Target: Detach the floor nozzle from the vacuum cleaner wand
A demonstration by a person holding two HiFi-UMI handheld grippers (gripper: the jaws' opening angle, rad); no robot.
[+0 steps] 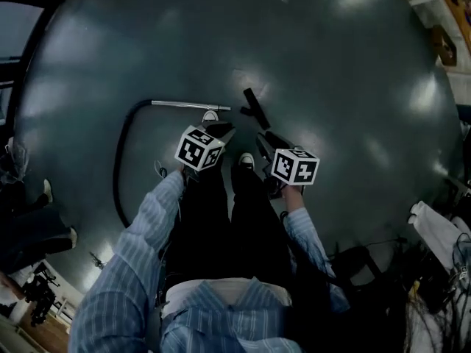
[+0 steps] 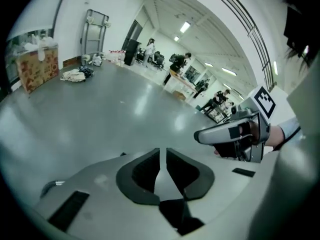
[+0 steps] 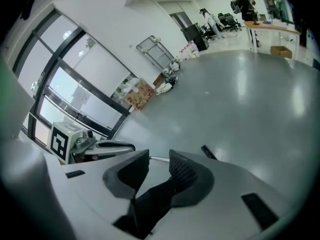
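Observation:
On the grey floor in the head view lies the silver wand (image 1: 190, 106) with its black hose (image 1: 120, 164) curving off to the left. The black floor nozzle (image 1: 255, 107) lies apart from it, to the right, by my feet. Both grippers hang well above the floor in front of my legs. My left gripper (image 1: 219, 129) has its jaws a narrow slit apart (image 2: 162, 152), with nothing between them. My right gripper (image 1: 266, 140) stands open and empty (image 3: 159, 160); past its jaws I see the wand (image 3: 156, 158) and the nozzle (image 3: 208, 152).
My shoes (image 1: 210, 115) stand just short of the wand. Cables and equipment (image 1: 434, 285) crowd the lower right, and another person's feet (image 1: 48, 191) are at the left. A cardboard box (image 2: 36, 66), a metal trolley (image 2: 94, 31) and distant people at desks (image 2: 176, 66) line the room.

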